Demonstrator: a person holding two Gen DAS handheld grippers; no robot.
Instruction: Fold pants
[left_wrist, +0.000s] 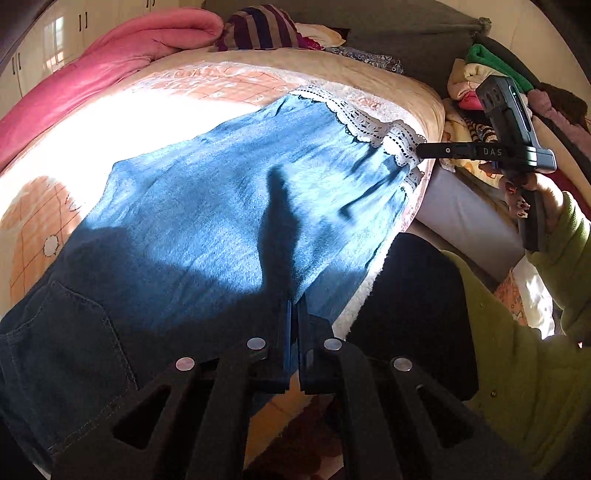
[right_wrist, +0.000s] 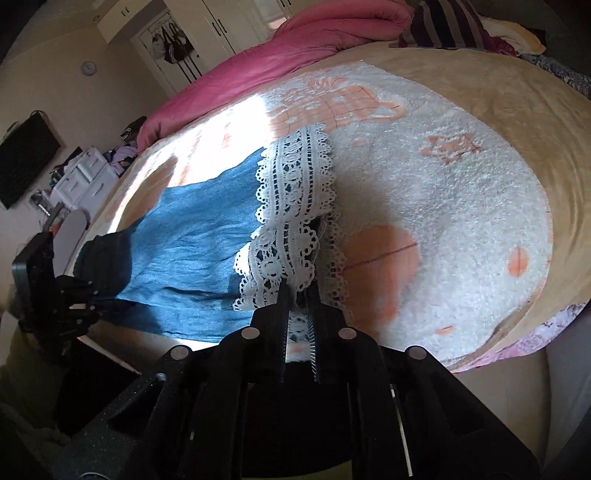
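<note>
Now both grippers grip the blue pants (left_wrist: 236, 206) on the bed (left_wrist: 177, 99): left gripper (left_wrist: 294, 306) apparently clamped on the near edge, right gripper (right_wrist: 298, 291) pinching the lace hem (right_wrist: 291, 206).

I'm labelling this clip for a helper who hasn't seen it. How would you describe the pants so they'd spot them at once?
Find the wide bed under its fluffy cream-and-peach blanket. Spread flat along its near edge lie the blue denim pants, with both black grippers, left and right, shut on them. Unlike the pink quilt behind, they have white lace-trimmed hems.
</note>
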